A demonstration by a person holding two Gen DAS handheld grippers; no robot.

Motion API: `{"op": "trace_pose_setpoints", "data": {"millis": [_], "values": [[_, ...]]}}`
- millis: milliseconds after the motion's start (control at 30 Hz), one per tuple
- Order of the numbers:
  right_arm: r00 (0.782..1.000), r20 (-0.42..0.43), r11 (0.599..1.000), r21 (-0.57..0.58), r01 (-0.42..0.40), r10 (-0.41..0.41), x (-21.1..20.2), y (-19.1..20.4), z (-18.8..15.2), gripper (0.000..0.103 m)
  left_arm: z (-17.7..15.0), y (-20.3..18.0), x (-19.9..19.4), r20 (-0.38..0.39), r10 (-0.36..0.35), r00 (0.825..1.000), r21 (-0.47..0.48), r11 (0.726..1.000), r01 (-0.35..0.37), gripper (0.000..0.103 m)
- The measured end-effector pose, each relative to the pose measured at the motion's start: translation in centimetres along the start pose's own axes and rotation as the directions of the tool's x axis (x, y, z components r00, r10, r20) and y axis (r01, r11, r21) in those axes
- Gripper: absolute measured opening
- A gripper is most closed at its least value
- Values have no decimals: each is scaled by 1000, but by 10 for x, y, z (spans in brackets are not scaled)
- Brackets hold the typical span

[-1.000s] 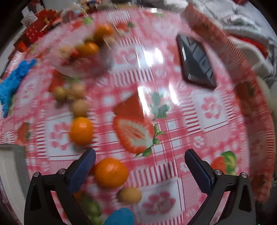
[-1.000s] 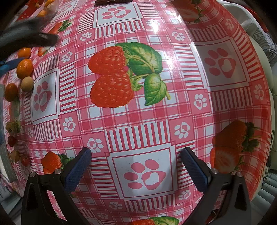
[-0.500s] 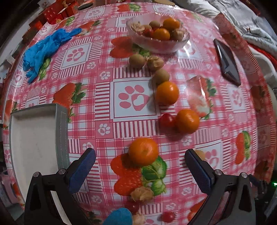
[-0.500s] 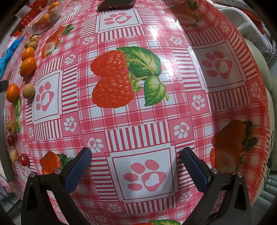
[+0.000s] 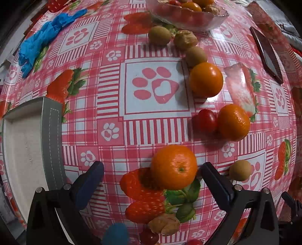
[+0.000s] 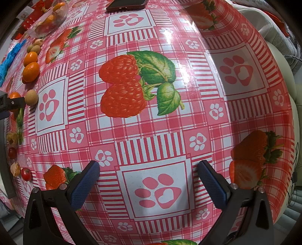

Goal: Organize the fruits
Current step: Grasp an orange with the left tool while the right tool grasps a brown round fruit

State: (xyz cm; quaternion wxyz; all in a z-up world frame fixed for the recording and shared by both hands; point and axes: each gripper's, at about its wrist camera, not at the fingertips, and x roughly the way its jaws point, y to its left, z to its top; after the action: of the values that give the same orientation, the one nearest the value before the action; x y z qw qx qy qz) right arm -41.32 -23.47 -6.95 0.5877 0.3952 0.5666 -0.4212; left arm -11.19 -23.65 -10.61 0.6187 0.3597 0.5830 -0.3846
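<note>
In the left wrist view my left gripper (image 5: 151,173) is open, and a mandarin (image 5: 174,166) lies between its fingertips, nearer the right finger. Two more mandarins (image 5: 206,79) (image 5: 234,122), a cherry tomato (image 5: 205,120), kiwis (image 5: 159,35) and husked berries (image 5: 186,39) trail up to a glass bowl (image 5: 207,22) of fruit. A grey tray (image 5: 52,132) with a white floor lies at the left. My right gripper (image 6: 149,175) is open and empty over bare tablecloth; the fruit row (image 6: 31,72) shows at its far left.
A blue glove (image 5: 39,41) lies at the back left. A dark phone (image 5: 268,54) lies at the right, near the table edge; it also shows in the right wrist view (image 6: 126,4). A small round brown fruit (image 5: 240,170), a husked berry (image 5: 164,224) and cherry tomatoes sit near the left gripper.
The left gripper swung from the bowl side toward the tray, then closed in and lowered on the near mandarin, which now sits between its fingers. The right gripper barely moved.
</note>
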Motion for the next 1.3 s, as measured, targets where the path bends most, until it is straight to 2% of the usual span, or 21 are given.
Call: {"op": "trace_pose_setpoints", "data": {"millis": [100, 200, 300, 433, 500, 533, 567, 600, 700, 733, 833, 1033, 1167, 1300], "values": [[1000, -14, 1000, -2, 1, -1, 1, 0, 4, 103, -9, 1, -3, 7, -1, 1000, 4, 1000, 1, 103], [997, -78, 1000, -11, 10, -11, 4, 2, 16, 103, -2, -2, -4, -61, 6, 998, 20, 1000, -5, 103], [996, -88, 999, -35, 6, -9, 2, 11, 24, 103, 7, -3, -15, 2, 2, 1000, 10, 1000, -2, 103], [998, -49, 997, -75, -30, 27, -10, 35, 33, 103, 7, -14, -24, 42, 7, 999, 68, 998, -10, 103], [998, -32, 994, -97, -51, 49, -16, 47, 40, 103, 6, -18, -21, 35, 10, 999, 80, 997, -13, 88], [998, -21, 992, -114, -63, 61, -20, 55, 45, 103, 5, -19, -18, 19, 10, 1000, 80, 997, -12, 72], [997, -10, 989, -128, -73, 72, -23, 62, 50, 103, 4, -18, -13, -9, 1, 1000, 71, 997, 0, 69], [997, 0, 987, -139, -79, 80, -26, 68, 55, 103, 4, -15, -14, 8, -11, 1000, 50, 999, 11, 69], [994, 21, 980, -174, -98, 103, -33, 87, 69, 103, 4, -10, -15, 20, -21, 1000, 47, 999, 20, 51], [994, 24, 978, -182, -105, 111, -34, 94, 73, 103, 3, -10, -16, 28, -25, 999, 58, 998, 23, 41], [992, 29, 972, -208, -113, 122, -34, 112, 86, 103, 6, -5, -20, 16, -51, 999, 60, 997, 50, 41], [989, 24, 952, -277, -132, 144, -27, 162, 103, 92, -1, 22, -31, 28, -72, 997, 24, 997, 72, 41], [990, 8, 941, -312, -129, 139, -14, 184, 100, 78, -15, 39, -52, 42, -85, 995, 3, 996, 85, 41], [995, -4, 940, -325, -100, 105, -1, 210, 104, 76, -25, 54, -64, 55, -86, 995, 1, 996, 86, 41]]}}
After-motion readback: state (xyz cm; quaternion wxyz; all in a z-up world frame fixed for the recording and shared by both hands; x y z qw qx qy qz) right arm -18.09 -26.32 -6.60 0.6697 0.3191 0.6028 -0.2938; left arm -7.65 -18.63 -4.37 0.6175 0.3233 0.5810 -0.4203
